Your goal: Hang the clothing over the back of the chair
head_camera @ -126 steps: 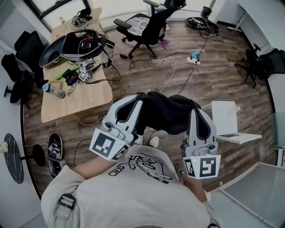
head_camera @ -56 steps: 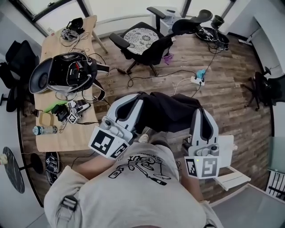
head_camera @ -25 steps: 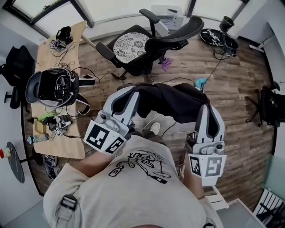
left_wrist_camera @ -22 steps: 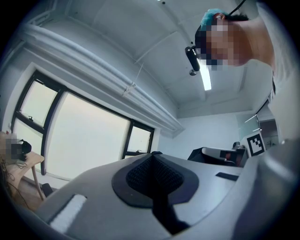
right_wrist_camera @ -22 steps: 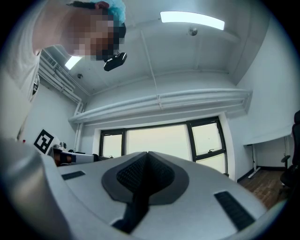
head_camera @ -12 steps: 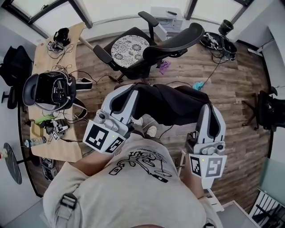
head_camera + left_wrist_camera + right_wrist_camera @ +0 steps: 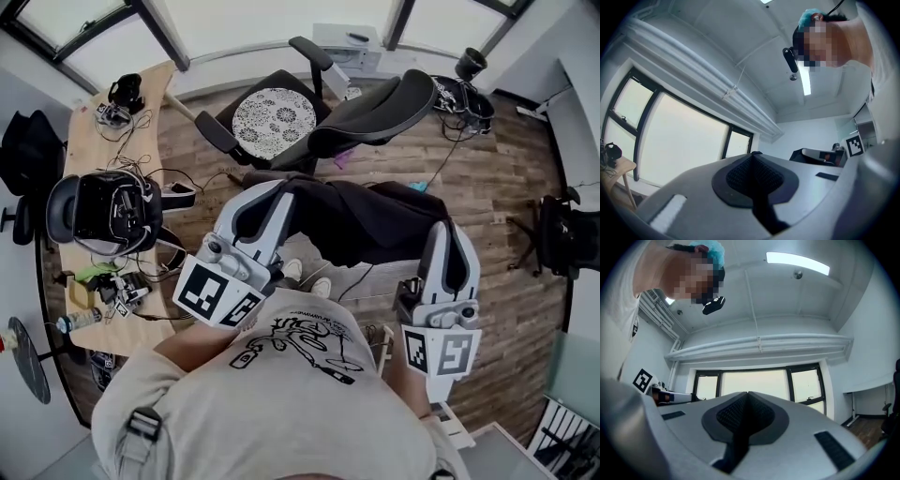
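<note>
1. Left tongs (image 7: 283,190): closed. In the left gripper view the jaws of the left tongs (image 7: 752,155) meet, with a thin dark fold of cloth pinched in the seam between them.
2. Right tongs (image 7: 441,227): closed likewise. The right gripper view shows the jaws of the right tongs (image 7: 746,394) together on the same dark cloth.
3. Task item: the black clothing (image 7: 361,220) hangs spread between my two tongs, one end gripped in each. It is clear of the wooden floor (image 7: 487,187) and in front of my body.
4. Target: the office chair (image 7: 309,122) stands ahead of me, beside the counter (image 7: 150,141). Its backrest (image 7: 375,105) lies just beyond the far edge of the clothing in the head view. I cannot tell whether the two overlap or touch; I judge them apart.
5. Backrest condition: bare, with nothing draped on it. The patterned seat cushion (image 7: 272,112) is also uncovered.
6. Progress, my judgement: pick-up and spreading are done; the hanging is not yet done.
7. Outstanding: bring the clothing above the backrest, lower it so that it falls on both sides of the top edge, then open both tongs.
</note>
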`<state>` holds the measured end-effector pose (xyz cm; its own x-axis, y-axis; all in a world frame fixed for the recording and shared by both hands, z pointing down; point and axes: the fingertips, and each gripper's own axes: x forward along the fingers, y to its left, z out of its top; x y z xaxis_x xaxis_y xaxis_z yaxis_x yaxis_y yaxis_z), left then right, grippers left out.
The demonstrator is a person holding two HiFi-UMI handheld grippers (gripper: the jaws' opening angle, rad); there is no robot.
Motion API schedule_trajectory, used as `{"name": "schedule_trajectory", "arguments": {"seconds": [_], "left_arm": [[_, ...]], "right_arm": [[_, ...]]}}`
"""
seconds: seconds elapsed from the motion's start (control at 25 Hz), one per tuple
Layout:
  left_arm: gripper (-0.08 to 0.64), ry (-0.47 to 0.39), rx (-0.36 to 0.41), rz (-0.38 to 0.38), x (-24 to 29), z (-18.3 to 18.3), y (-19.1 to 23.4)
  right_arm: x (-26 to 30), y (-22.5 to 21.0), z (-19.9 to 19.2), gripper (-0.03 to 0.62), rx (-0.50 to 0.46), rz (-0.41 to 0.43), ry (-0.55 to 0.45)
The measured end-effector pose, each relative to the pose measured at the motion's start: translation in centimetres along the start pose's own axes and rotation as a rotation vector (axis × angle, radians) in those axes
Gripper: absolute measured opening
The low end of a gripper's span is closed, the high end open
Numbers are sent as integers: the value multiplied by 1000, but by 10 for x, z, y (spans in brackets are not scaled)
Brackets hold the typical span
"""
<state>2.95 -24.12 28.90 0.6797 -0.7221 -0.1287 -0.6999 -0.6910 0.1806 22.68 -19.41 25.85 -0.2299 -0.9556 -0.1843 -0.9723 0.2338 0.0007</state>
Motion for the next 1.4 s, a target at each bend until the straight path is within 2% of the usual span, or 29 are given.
{"name": "schedule_trajectory", "arguments": {"seconds": [0.16,0.36,0.56,0.72,1.12,1.4], "left_arm": [[8,-37,22,-17,10,18,8],[8,-67,103,-33,33,52,23],[8,-66,145,-52,68,74,37],[8,-64,178,-38,95,84,56],[8,-15,194,12,172,79,116],[8,124,168,43,226,34,169]], "right_arm": [[14,-4,14,8,-39,-10,-29],[39,-20,44,8,-133,-23,-70],[81,-33,69,8,-189,10,-90],[112,-51,73,8,-227,-31,-76],[195,-97,46,8,-232,-71,-7],[244,-140,-5,8,-242,-101,106]]}}
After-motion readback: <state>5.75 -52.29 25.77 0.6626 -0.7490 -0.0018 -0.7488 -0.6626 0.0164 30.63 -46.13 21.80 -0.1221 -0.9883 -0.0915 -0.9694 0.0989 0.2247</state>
